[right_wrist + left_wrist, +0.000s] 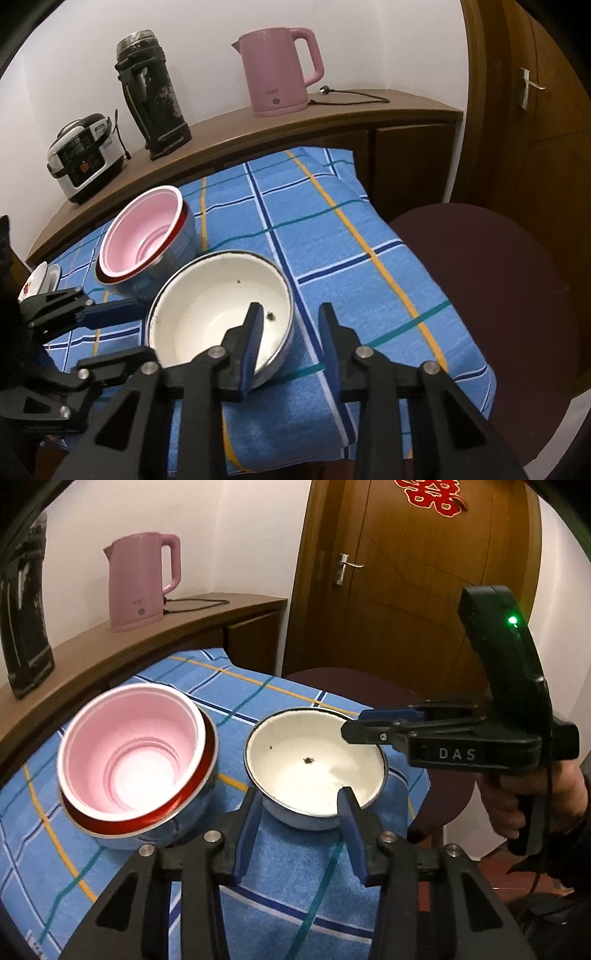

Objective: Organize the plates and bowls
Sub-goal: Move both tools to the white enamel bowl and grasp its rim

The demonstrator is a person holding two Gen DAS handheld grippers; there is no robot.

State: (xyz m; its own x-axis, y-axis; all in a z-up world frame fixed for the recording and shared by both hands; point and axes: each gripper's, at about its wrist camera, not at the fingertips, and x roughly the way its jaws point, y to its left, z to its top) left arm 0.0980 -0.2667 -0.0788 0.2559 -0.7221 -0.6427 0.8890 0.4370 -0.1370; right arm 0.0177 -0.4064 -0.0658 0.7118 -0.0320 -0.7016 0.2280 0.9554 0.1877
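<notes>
Stack of bowls [129, 753] neighbours white bowl [306, 768]; left claw [299, 794], right claw [290, 308] gape astride its rim.

A white enamel bowl [314, 764] sits on a blue plaid cloth [295, 878], its near rim between the left gripper [301, 812] fingers. Beside it, a pink bowl [129, 746] nests inside a red-rimmed steel bowl [147, 812]. The right gripper [354, 725] reaches over the white bowl's far rim.

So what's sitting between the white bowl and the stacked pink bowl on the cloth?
Nothing: in the left wrist view only bare blue checked cloth shows in the narrow gap between the white bowl and the pink bowl stack.
</notes>
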